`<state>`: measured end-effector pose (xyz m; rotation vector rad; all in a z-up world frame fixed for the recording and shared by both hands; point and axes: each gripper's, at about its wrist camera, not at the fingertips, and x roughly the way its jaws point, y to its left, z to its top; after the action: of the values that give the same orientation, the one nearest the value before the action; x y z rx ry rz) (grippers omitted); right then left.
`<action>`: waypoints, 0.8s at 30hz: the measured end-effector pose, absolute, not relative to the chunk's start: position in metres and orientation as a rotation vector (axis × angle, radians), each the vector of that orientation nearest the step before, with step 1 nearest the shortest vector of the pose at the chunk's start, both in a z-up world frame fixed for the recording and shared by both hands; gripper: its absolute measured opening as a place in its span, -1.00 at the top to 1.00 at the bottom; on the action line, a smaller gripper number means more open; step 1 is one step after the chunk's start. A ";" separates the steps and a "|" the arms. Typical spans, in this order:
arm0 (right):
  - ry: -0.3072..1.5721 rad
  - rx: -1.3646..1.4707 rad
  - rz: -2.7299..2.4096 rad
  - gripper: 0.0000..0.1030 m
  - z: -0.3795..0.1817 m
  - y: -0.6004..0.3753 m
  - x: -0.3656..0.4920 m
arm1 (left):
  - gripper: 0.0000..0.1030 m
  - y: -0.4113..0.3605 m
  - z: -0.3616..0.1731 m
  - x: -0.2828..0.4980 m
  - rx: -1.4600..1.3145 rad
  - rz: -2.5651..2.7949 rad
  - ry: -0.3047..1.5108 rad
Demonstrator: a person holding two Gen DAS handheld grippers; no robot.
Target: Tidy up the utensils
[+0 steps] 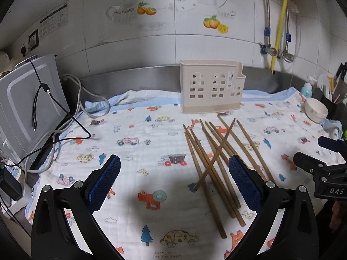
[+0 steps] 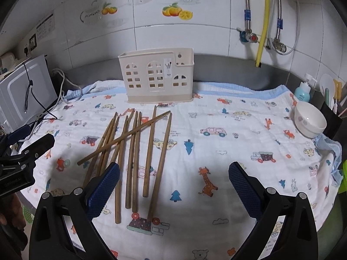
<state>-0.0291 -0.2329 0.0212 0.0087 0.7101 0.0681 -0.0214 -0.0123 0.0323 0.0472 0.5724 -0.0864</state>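
Several brown wooden chopsticks lie loose on a patterned cloth, one lying crosswise over the others. Behind them stands a cream utensil holder with window cut-outs, upright and showing nothing inside. My left gripper hovers open over the cloth, the chopsticks just inside its right finger. My right gripper is open too, with the chopstick ends next to its left finger. Each gripper appears at the edge of the other's view, the right gripper and the left gripper.
A white bowl sits at the cloth's right edge, near a blue soap bottle and a dark utensil pot. A grey appliance with cables stands at the left. The tiled wall and pipes rise behind.
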 end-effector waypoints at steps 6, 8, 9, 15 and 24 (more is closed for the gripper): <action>0.683 0.010 0.055 -0.89 0.027 -0.235 -0.033 | -0.91 -0.011 0.037 -0.025 0.041 -0.082 0.547; 0.675 0.015 0.052 -0.89 0.029 -0.236 -0.034 | -0.91 -0.010 0.038 -0.026 0.038 -0.085 0.539; 0.673 0.016 0.052 -0.89 0.030 -0.236 -0.035 | -0.91 -0.010 0.038 -0.026 0.036 -0.088 0.537; 0.660 0.018 0.051 -0.89 0.033 -0.237 -0.037 | -0.91 -0.013 0.043 -0.027 0.035 -0.100 0.520; 0.641 0.019 0.049 -0.89 0.038 -0.235 -0.038 | -0.91 -0.015 0.049 -0.026 0.040 -0.098 0.493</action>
<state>-0.0380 -0.2352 0.0385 0.0190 0.6406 0.0493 -0.0260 -0.0153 0.0492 0.0403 0.4933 -0.0984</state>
